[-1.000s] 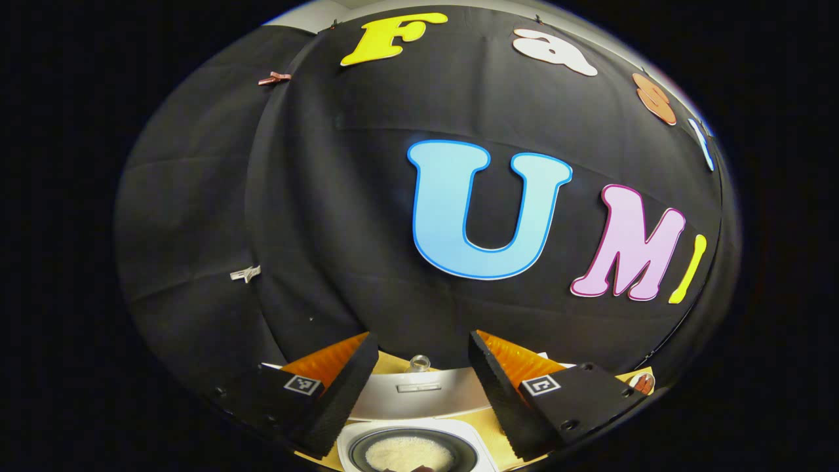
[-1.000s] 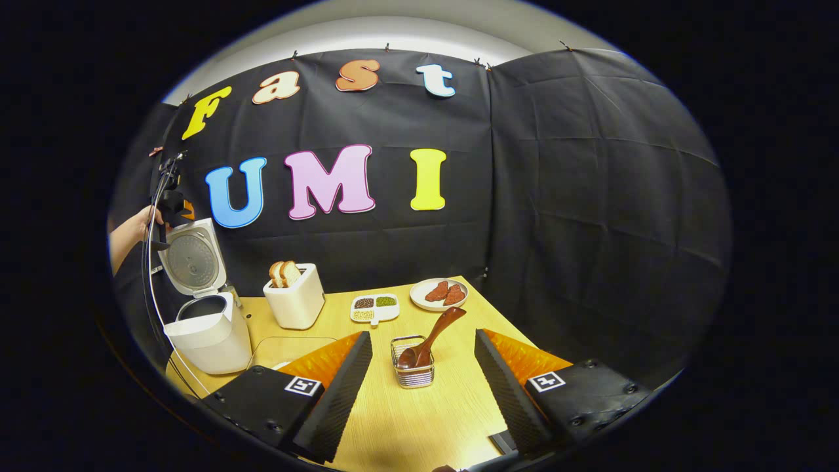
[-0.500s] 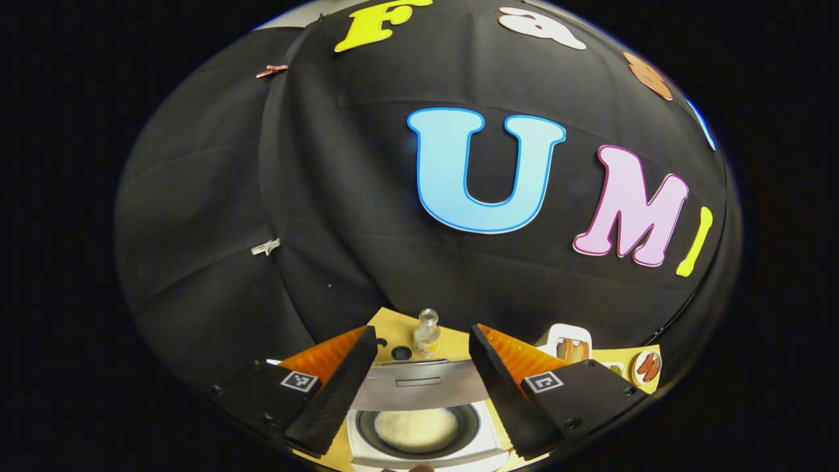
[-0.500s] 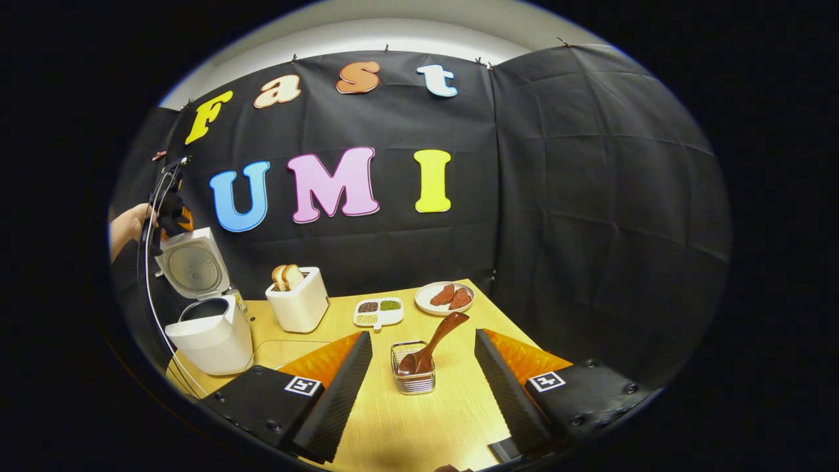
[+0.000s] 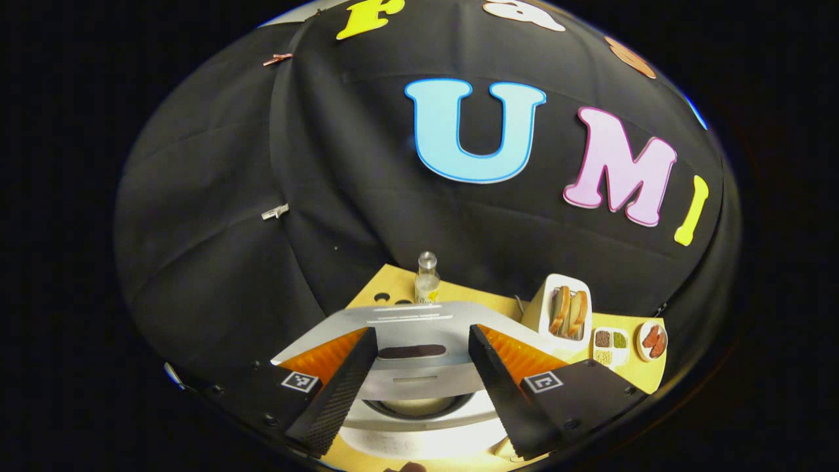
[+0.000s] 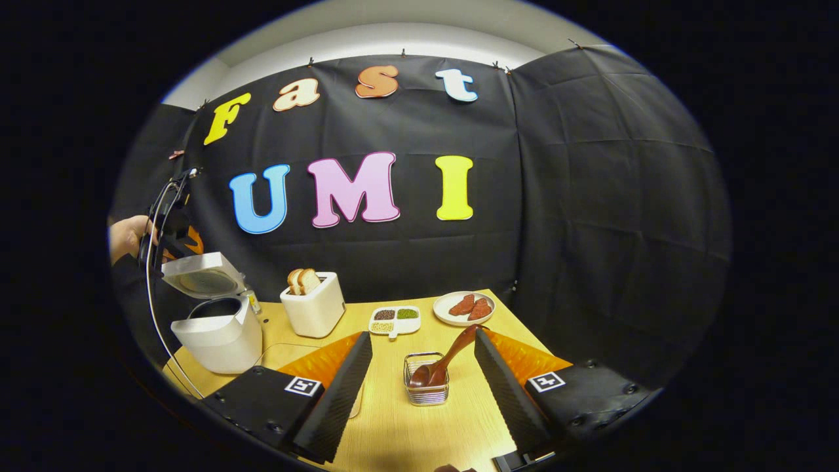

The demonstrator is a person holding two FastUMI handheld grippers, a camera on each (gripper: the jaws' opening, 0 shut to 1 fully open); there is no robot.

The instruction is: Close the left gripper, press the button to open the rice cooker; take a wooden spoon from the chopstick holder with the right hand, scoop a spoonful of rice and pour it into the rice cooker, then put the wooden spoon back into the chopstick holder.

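Left hand-held gripper [image 5: 419, 367] lower, rice cooker lid [image 6: 203, 274] swung downward

A white toaster [image 6: 314, 309] with two slices of bread [image 6: 304, 280] in its slots stands near the back edge of the wooden table [image 6: 406, 419]. To its right lie a white divided dish [image 6: 394, 320] of grains and a plate [image 6: 464, 308] with reddish slices by the back right corner. A small glass bottle [image 5: 427, 280] stands at the table's back left.
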